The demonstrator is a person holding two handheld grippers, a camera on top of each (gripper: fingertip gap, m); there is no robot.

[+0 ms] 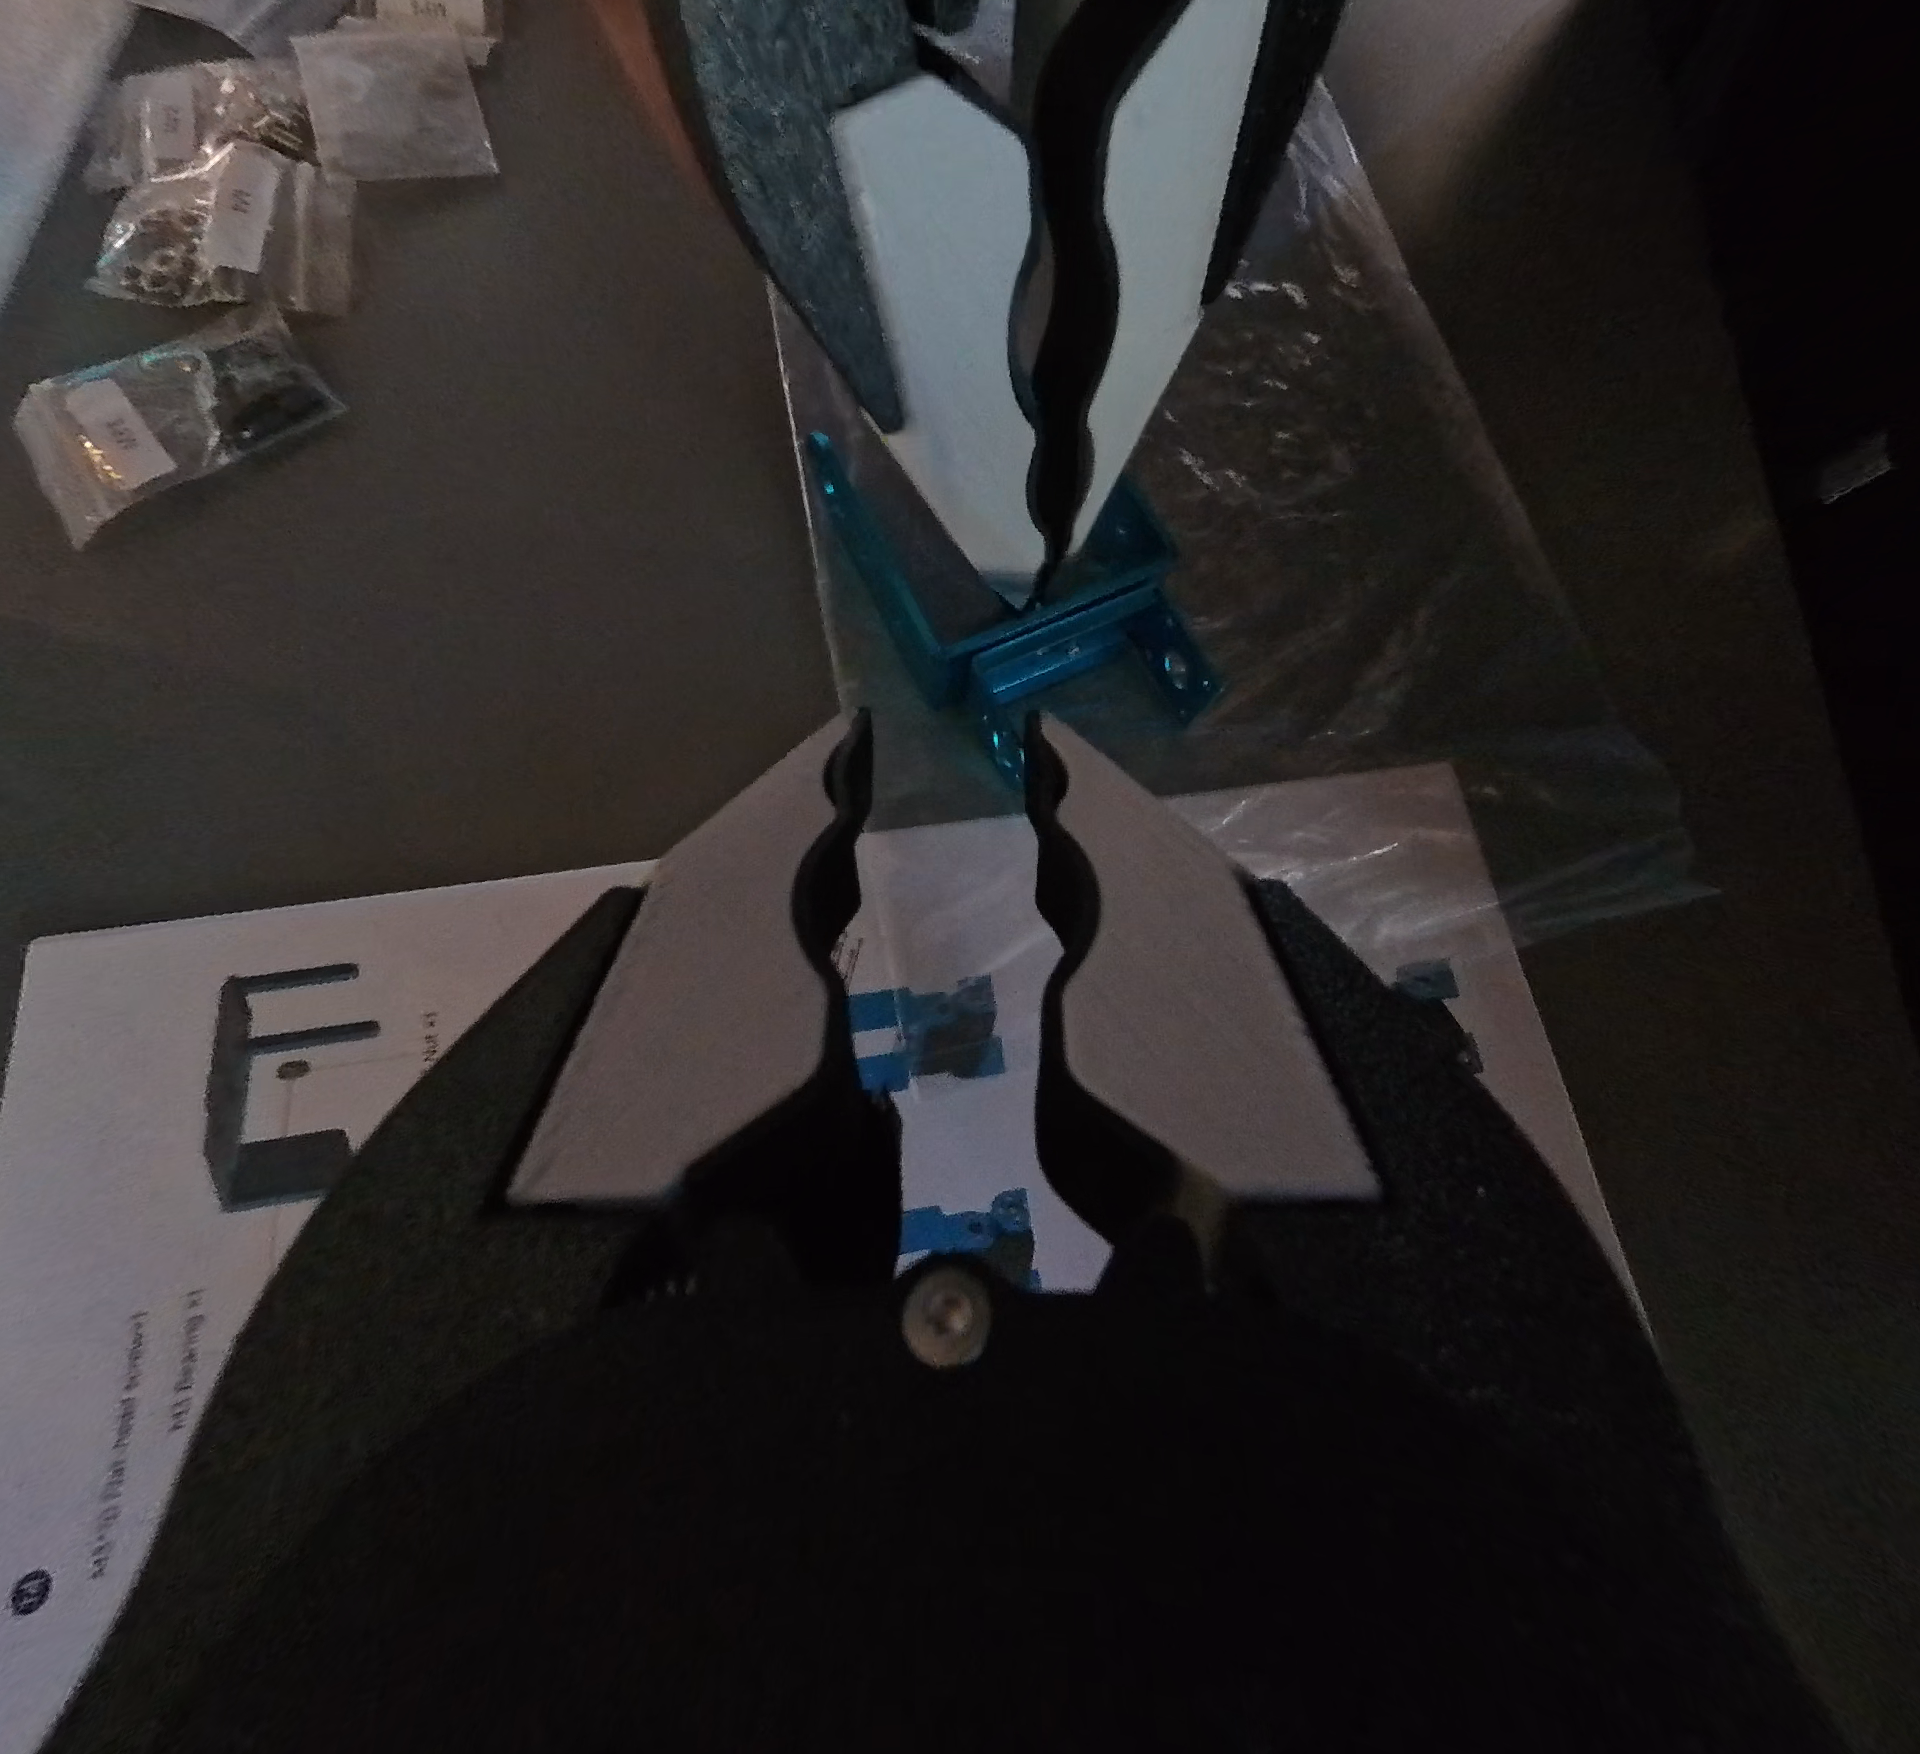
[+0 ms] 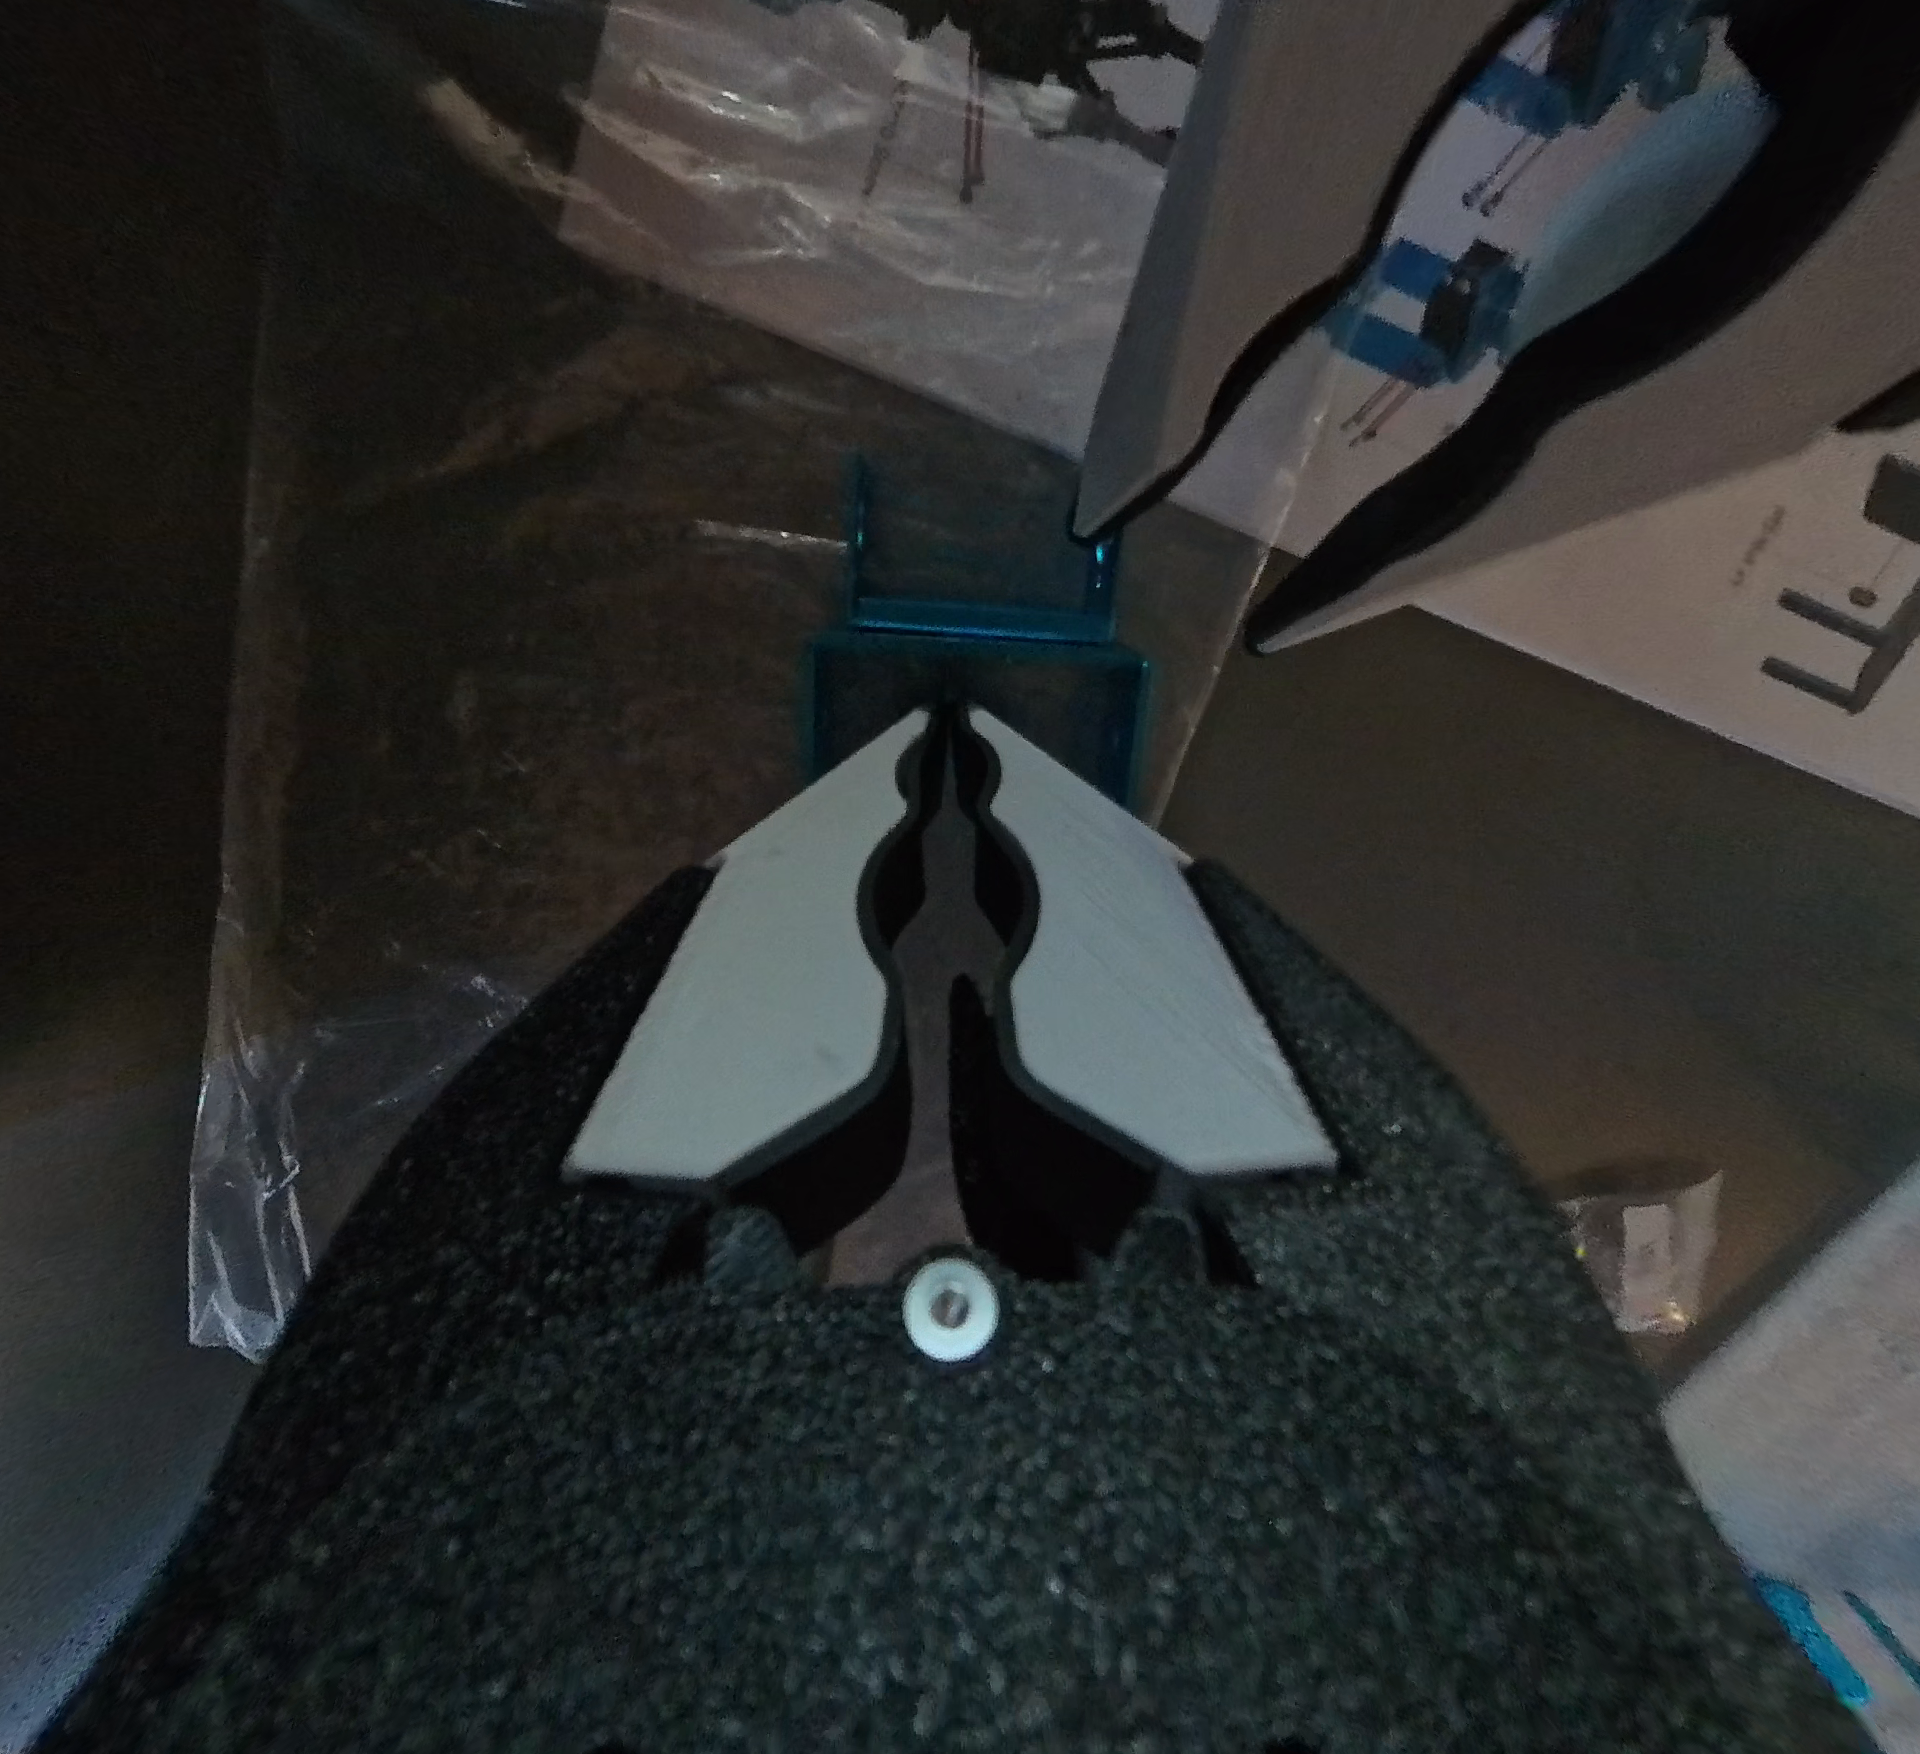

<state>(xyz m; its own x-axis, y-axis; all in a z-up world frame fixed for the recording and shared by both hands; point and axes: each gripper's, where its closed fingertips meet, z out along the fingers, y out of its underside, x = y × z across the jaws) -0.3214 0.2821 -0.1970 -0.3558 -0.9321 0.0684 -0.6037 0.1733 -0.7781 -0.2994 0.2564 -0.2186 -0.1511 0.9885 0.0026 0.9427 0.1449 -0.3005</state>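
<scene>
A blue metal bracket assembly (image 1: pixel 1060 655) stands on a clear plastic bag (image 1: pixel 1403 561). My right gripper (image 1: pixel 1042 580) comes in from the top of the left wrist view and is shut on the bracket's crossbar. In the right wrist view its closed tips (image 2: pixel 945 715) meet at the near edge of the bracket (image 2: pixel 977 629). My left gripper (image 1: pixel 945 728) is open and empty, just in front of the bracket's near end. In the right wrist view the left gripper (image 2: pixel 1179 582) is at the upper right, with one fingertip (image 2: pixel 1096 515) at the bracket's right upright.
Several small bags of hardware (image 1: pixel 208 146) lie at the far left on the dark table. Printed instruction sheets (image 1: pixel 156 1133) lie under my left gripper and show in the right wrist view (image 2: pixel 831 146). The plastic bag spreads left there (image 2: pixel 416 665). A dark object (image 1: pixel 1766 354) stands on the right. The tips of one gripper are about 4 cm away from the tips of the other.
</scene>
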